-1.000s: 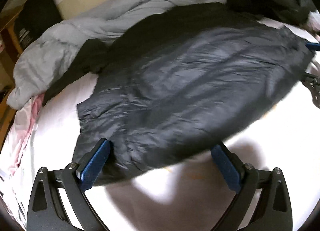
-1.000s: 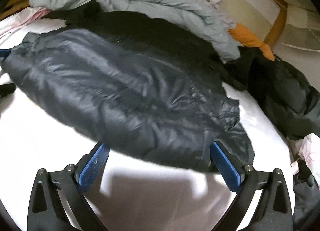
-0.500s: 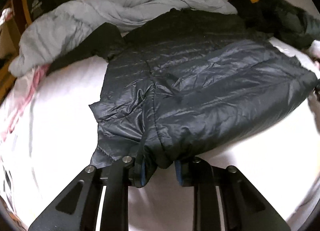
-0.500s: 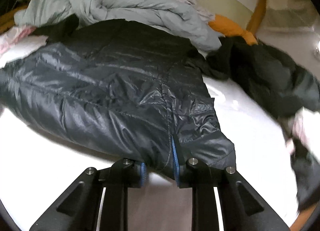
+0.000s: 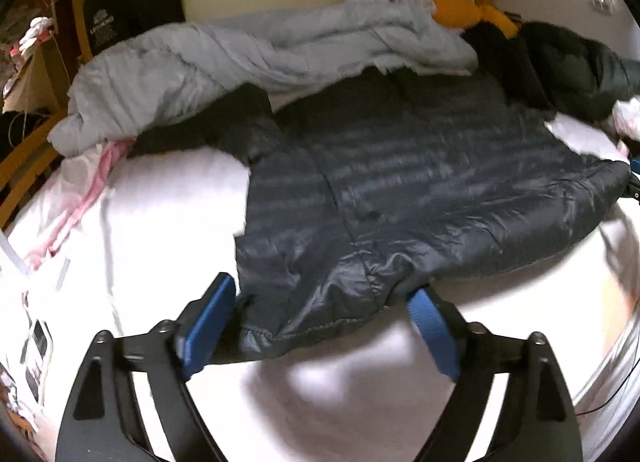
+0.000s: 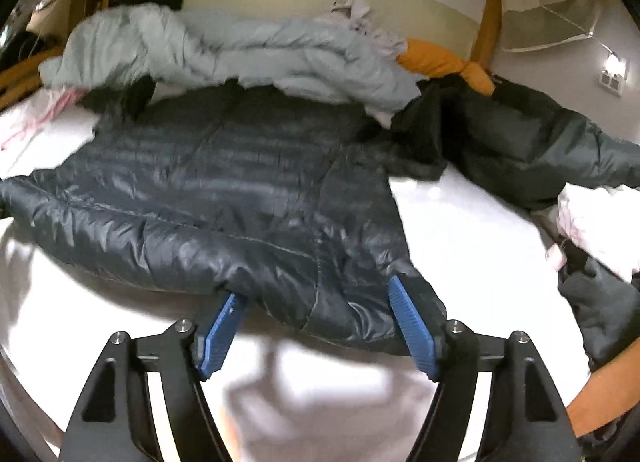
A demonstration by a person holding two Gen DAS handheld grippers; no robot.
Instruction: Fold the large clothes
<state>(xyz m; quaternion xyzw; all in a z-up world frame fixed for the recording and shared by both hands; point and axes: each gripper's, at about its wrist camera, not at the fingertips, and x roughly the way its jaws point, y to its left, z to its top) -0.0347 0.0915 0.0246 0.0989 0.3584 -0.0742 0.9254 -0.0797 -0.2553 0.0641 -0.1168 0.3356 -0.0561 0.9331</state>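
A dark navy quilted puffer jacket (image 5: 400,189) lies spread flat on the white bed sheet (image 5: 160,229); it also shows in the right wrist view (image 6: 224,197). My left gripper (image 5: 320,326) is open, its blue pads astride the jacket's near left hem corner. My right gripper (image 6: 320,322) is open, its pads astride the near right hem corner. Neither holds the fabric. The tip of the right gripper shows at the far right edge of the left wrist view (image 5: 634,177).
A light grey duvet (image 5: 248,57) is heaped behind the jacket. A dark green coat (image 6: 540,141) and an orange garment (image 6: 440,61) lie at the right. Pink-white cloth (image 5: 84,181) lies at the left. A wooden bed frame (image 6: 486,17) and wall stand behind.
Both grippers were shut on the jacket's near hem corners half a second ago; now both have opened and let go. The jacket lies flatter on the bed.
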